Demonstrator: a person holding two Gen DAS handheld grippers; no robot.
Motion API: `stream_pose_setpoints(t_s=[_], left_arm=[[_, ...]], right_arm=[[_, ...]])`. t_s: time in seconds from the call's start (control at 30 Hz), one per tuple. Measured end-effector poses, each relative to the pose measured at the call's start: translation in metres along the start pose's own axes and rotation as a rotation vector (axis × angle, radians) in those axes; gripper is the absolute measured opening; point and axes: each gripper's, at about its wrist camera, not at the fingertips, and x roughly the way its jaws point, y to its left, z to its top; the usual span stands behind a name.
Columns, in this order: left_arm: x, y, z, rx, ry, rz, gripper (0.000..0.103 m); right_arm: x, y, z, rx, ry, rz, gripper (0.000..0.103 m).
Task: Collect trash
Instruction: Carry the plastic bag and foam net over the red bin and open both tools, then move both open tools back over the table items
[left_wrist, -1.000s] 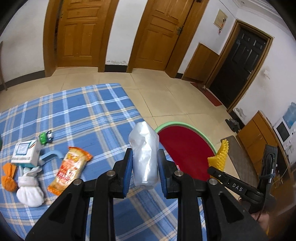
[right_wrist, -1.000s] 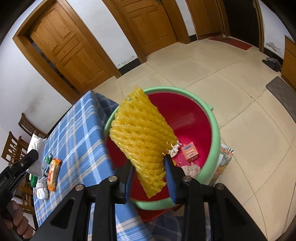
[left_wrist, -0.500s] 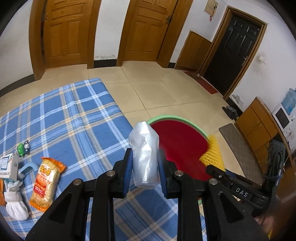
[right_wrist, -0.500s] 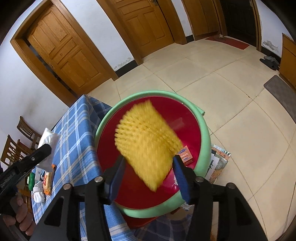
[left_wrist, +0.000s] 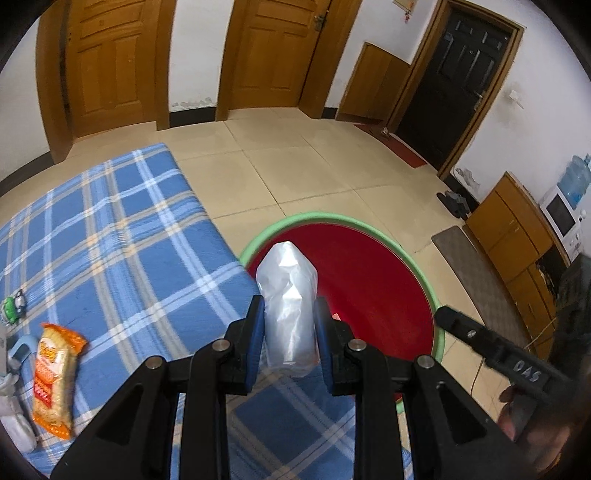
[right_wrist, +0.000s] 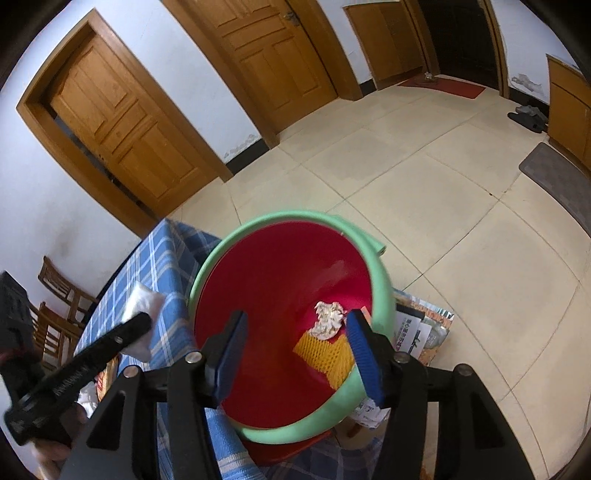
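Note:
My left gripper (left_wrist: 289, 325) is shut on a crumpled clear plastic bag (left_wrist: 290, 306), held over the table's right edge beside the red basin with a green rim (left_wrist: 384, 243). My right gripper (right_wrist: 295, 343) is open and empty above the basin (right_wrist: 218, 258). The yellow foam net (right_wrist: 327, 352) lies inside the basin beside a crumpled white tissue (right_wrist: 327, 319). An orange snack packet (left_wrist: 53, 373) lies on the blue plaid tablecloth (left_wrist: 110, 240) at the left.
A green toy car (left_wrist: 13, 306) and white cloth (left_wrist: 11, 424) lie at the table's left edge. Papers (right_wrist: 417, 332) lie on the floor beside the basin. Wooden chairs (right_wrist: 59, 295) stand behind the table. Doors, a cabinet and tiled floor surround it.
My right gripper opened and the yellow foam net dropped into the basin. My left gripper moved right with the plastic bag, closer to the basin.

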Motion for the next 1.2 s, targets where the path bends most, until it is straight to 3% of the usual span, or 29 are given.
stream_pose_setpoints(t_s=[0.17, 0.33, 0.77, 1.2], left_arm=[[0.014, -0.011, 0.003, 0.027, 0.021, -0.027, 0.026], [0.014, -0.015, 0.006, 0.021, 0.007, -0.042, 0.044], [-0.008, 0.000, -0.002, -0.027, -0.003, -0.011, 0.048], [-0.060, 0.038, -0.029, -0.137, -0.059, 0.068, 0.053]], right_arm=[[-0.006, -0.005, 0.004, 0.016, -0.019, 0.001, 0.059], [-0.008, -0.005, 0.005, 0.021, -0.026, 0.005, 0.059], [-0.009, 0.006, 0.001, -0.003, -0.013, 0.019, 0.062], [-0.015, 0.036, -0.009, -0.059, 0.004, 0.058, 0.067]])
